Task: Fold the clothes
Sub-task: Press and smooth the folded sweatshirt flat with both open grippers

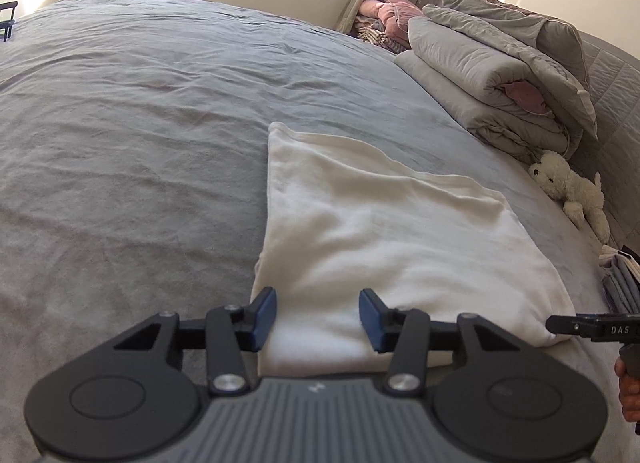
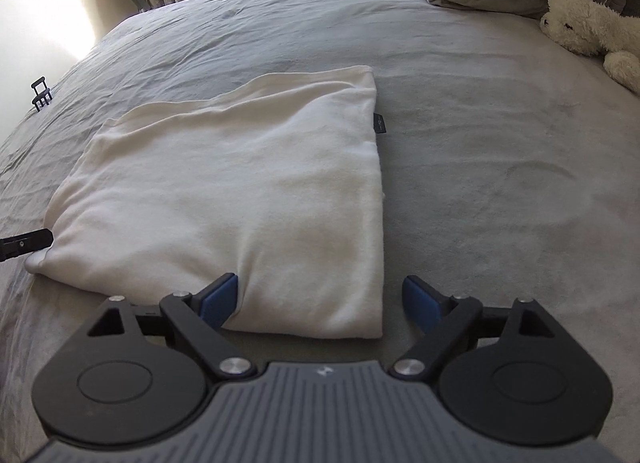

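Observation:
A white garment (image 1: 400,239), folded into a rough rectangle, lies flat on the grey bedsheet (image 1: 140,143). My left gripper (image 1: 318,319) hovers at its near left corner. The blue pads (image 1: 264,317) stand apart with the cloth edge lying loose between them, not pinched. In the right wrist view, my right gripper (image 2: 320,301) is wide open over the near right corner of the garment (image 2: 240,183). Its left pad (image 2: 220,299) rests against the cloth and the other is over bare sheet. A small dark tag (image 2: 379,123) sticks out at the garment's right edge.
A folded grey duvet (image 1: 500,75) and a cream plush toy (image 1: 572,191) lie at the bed's right side. Pink bedding (image 1: 384,11) sits by the curtains. A small pile of folded clothes (image 1: 620,279) is at the right edge. A hand (image 1: 630,387) holds the right gripper.

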The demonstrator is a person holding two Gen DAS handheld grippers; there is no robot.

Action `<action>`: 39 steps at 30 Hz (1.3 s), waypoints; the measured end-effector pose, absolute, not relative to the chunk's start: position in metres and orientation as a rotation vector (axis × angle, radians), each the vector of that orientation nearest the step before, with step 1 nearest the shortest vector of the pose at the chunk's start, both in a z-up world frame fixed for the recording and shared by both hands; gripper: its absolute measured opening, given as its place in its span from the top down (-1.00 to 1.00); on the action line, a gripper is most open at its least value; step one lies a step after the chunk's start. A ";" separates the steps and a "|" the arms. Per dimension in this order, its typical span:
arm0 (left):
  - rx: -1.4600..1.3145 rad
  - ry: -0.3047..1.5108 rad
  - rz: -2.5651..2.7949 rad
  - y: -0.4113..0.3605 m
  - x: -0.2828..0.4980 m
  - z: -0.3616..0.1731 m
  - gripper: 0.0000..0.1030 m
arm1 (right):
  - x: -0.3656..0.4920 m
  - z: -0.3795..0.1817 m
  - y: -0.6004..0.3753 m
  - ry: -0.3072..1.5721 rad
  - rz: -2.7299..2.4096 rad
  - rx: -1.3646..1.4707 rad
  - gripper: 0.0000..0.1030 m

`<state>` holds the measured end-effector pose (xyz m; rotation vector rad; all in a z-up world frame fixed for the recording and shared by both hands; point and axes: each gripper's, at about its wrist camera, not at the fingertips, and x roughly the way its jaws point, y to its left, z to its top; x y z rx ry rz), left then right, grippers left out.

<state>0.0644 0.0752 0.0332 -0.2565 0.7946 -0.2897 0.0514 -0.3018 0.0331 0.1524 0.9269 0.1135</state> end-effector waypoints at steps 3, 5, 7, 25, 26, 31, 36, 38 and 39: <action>-0.278 0.808 -0.284 0.082 0.066 0.034 0.17 | 0.051 0.035 -0.304 0.933 0.113 0.158 -0.72; -0.282 0.814 -0.280 0.083 0.067 0.034 0.26 | 0.050 0.036 -0.305 0.937 0.112 0.160 -0.72; -0.276 0.815 -0.278 0.083 0.067 0.035 0.28 | 0.049 0.036 -0.307 0.940 0.114 0.163 -0.72; -0.112 0.779 -0.199 0.066 0.062 0.040 -0.11 | 0.032 0.064 -0.291 0.748 0.104 0.087 -0.39; -0.109 0.783 -0.194 0.065 0.062 0.037 -0.12 | 0.032 0.065 -0.288 0.737 0.118 0.093 -0.39; -0.102 0.793 -0.182 0.063 0.063 0.031 -0.15 | 0.045 0.036 -0.278 0.881 0.135 0.079 -0.38; -0.141 0.803 -0.158 0.073 0.065 0.035 -0.15 | 0.045 0.043 -0.287 0.906 0.120 0.096 -0.36; -0.148 0.807 -0.147 0.076 0.066 0.035 -0.15 | 0.044 0.042 -0.292 0.918 0.075 0.083 -0.36; -0.150 0.809 -0.146 0.077 0.066 0.035 -0.15 | 0.045 0.040 -0.297 0.927 0.061 0.092 -0.39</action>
